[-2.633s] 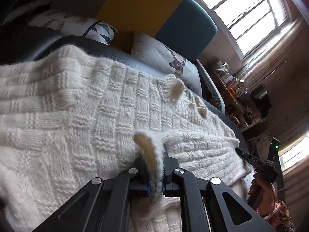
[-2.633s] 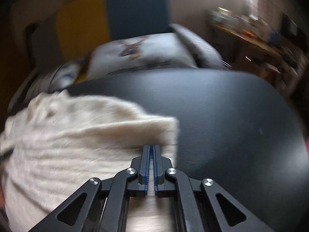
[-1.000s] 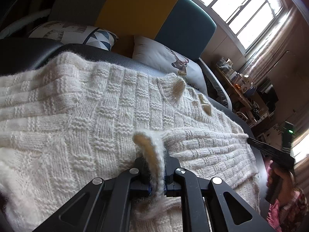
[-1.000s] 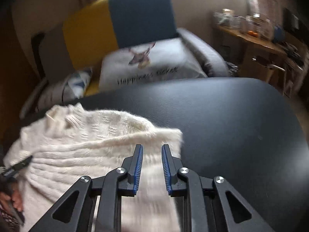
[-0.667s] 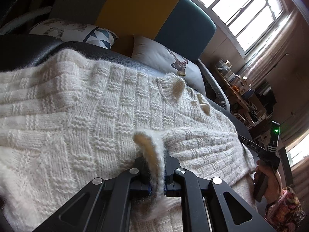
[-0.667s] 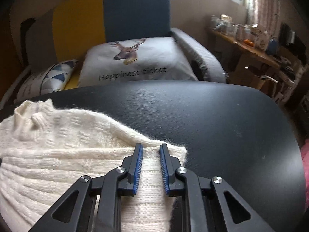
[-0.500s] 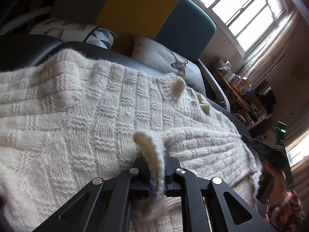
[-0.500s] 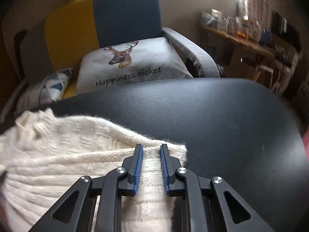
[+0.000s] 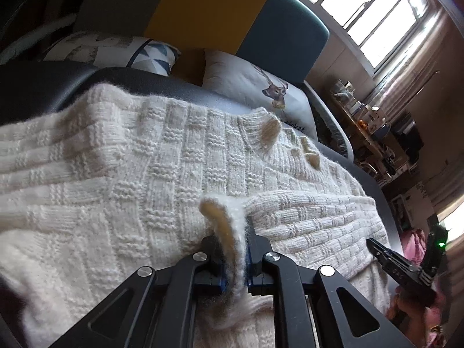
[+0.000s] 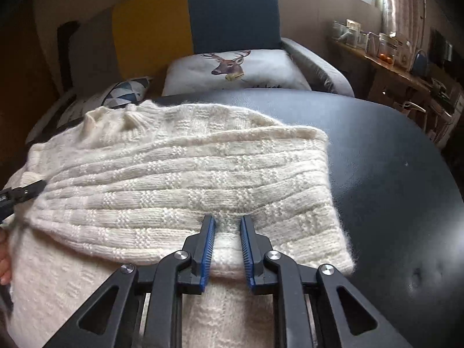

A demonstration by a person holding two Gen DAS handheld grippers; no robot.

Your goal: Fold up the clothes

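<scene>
The left gripper [image 9: 233, 258] slants down at the table and its jaws are opening, though the frames show both fingers [image 9: 211, 249] pressed against a stood-up ridge of cuff; that pinched edge rises between the pads as a fuzzy, pale fold; in the right wrist view only the tip of this tool shows at the left border, beside a bit of the person's hand. The right gripper [image 10: 227, 233] also tilts steeply down, its blue-lined fingers [image 10: 209, 232] a little apart and straddling a narrow strip of knit at the near edge of the folded sleeve; whether the pads press the wool cannot be told; seen from the left wrist camera it juts in at the lower right, held in a hand [image 9: 406, 313] beside pink cloth. The cream sweater [image 10: 179, 174] lies spread on the black table [image 10: 391, 174], a thick basket-weave knit with a ribbed collar at the far side; one sleeve is folded across the body, its square end near the sweater's right edge; behind the table stands a sofa [image 10: 232, 11] bearing a deer cushion [image 10: 232, 68].
</scene>
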